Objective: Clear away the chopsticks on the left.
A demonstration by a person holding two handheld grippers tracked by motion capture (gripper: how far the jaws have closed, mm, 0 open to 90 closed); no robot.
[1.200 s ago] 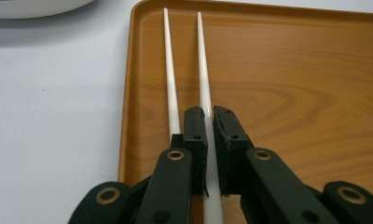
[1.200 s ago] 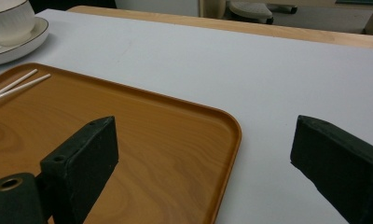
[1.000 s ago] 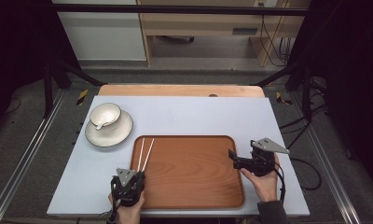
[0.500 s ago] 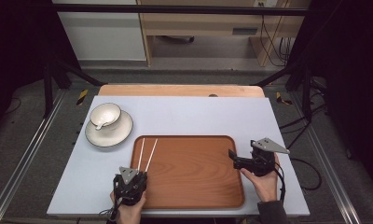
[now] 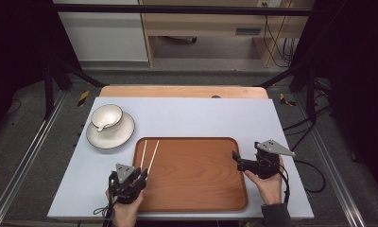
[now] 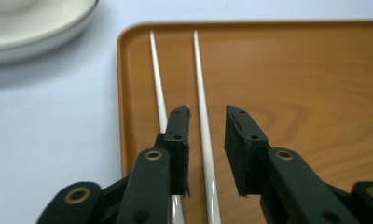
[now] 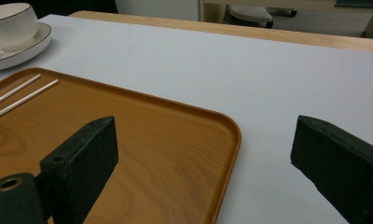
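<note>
The left gripper (image 5: 141,174), at the tray's (image 5: 196,198) near left corner, has just been opening its jaws and now stands released, one of the two white chopsticks (image 6: 201,112) lying loose between them. The chopsticks lie along the tray's left edge, pointing away. The right gripper (image 5: 236,158) hovers wide open over the tray's right edge.
</note>
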